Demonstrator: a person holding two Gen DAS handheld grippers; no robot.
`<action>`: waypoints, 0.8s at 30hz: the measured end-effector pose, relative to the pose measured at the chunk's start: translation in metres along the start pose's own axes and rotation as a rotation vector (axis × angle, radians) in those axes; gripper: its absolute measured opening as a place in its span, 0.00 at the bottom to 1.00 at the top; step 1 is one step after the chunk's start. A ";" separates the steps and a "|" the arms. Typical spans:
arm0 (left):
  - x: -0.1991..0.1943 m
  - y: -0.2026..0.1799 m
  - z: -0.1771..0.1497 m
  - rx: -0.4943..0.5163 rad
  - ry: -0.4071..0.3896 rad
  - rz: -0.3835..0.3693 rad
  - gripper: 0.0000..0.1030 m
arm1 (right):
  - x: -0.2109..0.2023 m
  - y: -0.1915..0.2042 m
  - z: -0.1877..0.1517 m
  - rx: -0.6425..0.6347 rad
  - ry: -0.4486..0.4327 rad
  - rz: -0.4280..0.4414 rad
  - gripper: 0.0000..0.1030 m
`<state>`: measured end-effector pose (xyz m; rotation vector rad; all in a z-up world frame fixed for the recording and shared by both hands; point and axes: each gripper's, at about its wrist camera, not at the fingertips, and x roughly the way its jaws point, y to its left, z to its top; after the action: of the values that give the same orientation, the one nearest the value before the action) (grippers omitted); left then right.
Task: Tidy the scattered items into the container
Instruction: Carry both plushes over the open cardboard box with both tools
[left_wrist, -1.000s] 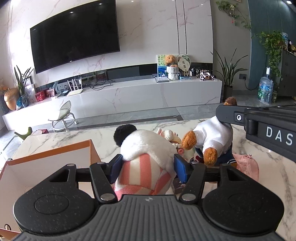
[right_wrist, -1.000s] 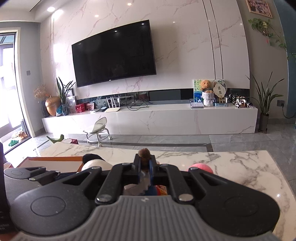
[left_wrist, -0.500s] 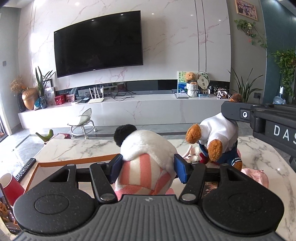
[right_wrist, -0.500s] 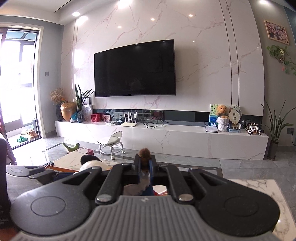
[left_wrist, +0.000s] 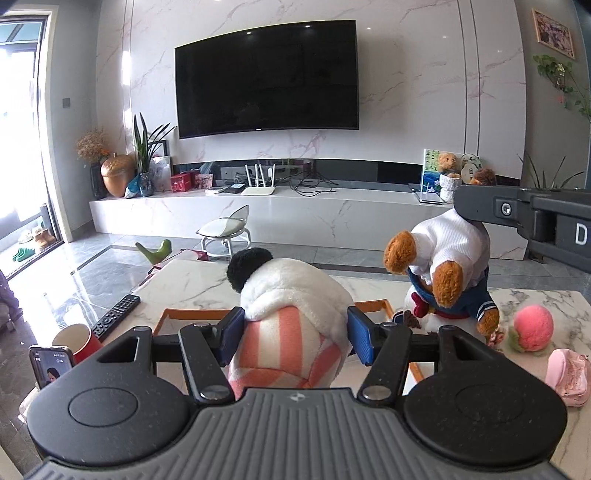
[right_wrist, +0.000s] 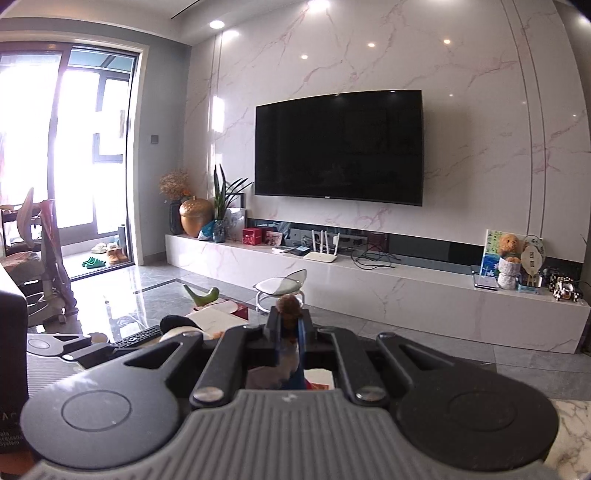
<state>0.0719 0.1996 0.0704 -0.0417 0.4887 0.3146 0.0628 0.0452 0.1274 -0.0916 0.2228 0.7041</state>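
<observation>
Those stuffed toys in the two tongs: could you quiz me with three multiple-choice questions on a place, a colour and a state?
1. Where does the round pink plush ball lie?
A. on the marble table
B. on the floor
C. in the box

2. What colours stripe the white plush toy in the left tongs?
A. blue and yellow
B. pink and white
C. green and black

3. How is the brown teddy bear in a white top?
A. lying flat on the table
B. hanging from the right tongs
C. sitting on the TV shelf

A: it rests on marble beside the bear. B: its stripes show between the pads. B: it dangles from the tongs.
</observation>
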 end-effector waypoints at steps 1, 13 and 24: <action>0.002 0.006 -0.001 -0.006 0.005 0.009 0.67 | 0.006 0.005 0.000 -0.003 0.007 0.015 0.09; 0.036 0.041 -0.017 -0.027 0.111 0.071 0.67 | 0.081 0.038 -0.038 -0.006 0.166 0.093 0.09; 0.077 0.047 -0.032 -0.014 0.228 0.063 0.68 | 0.137 0.032 -0.066 0.000 0.336 0.090 0.09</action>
<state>0.1075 0.2629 0.0082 -0.0765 0.7150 0.3773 0.1319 0.1456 0.0310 -0.2013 0.5517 0.7765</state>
